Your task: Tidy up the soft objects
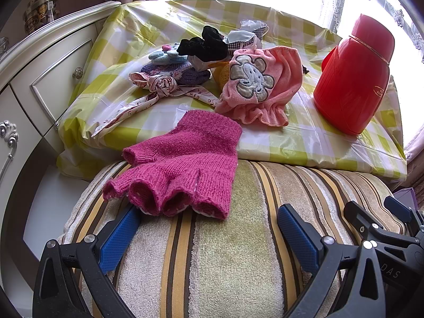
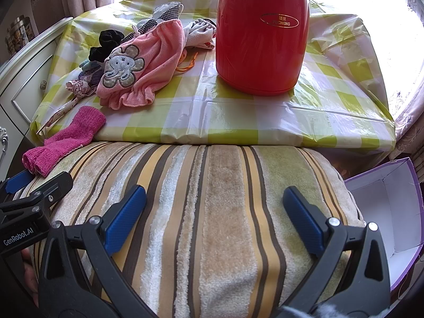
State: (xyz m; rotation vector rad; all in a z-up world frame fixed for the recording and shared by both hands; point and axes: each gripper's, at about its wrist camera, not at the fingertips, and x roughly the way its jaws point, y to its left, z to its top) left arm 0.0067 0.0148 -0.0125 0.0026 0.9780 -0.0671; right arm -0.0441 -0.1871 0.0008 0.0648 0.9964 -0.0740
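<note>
Striped cushion (image 1: 225, 251) under magenta knit fingerless glove (image 1: 182, 164), flat; left gripper (image 1: 209, 225) and right gripper (image 2: 214, 206) both spread, empty.

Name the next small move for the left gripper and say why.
Probably ease the left gripper forward and close on the magenta glove. It is open and empty, and the glove lies just ahead on the striped cushion, cuff on the table edge, apart from the pile. The right gripper is open too, farther off.
</note>
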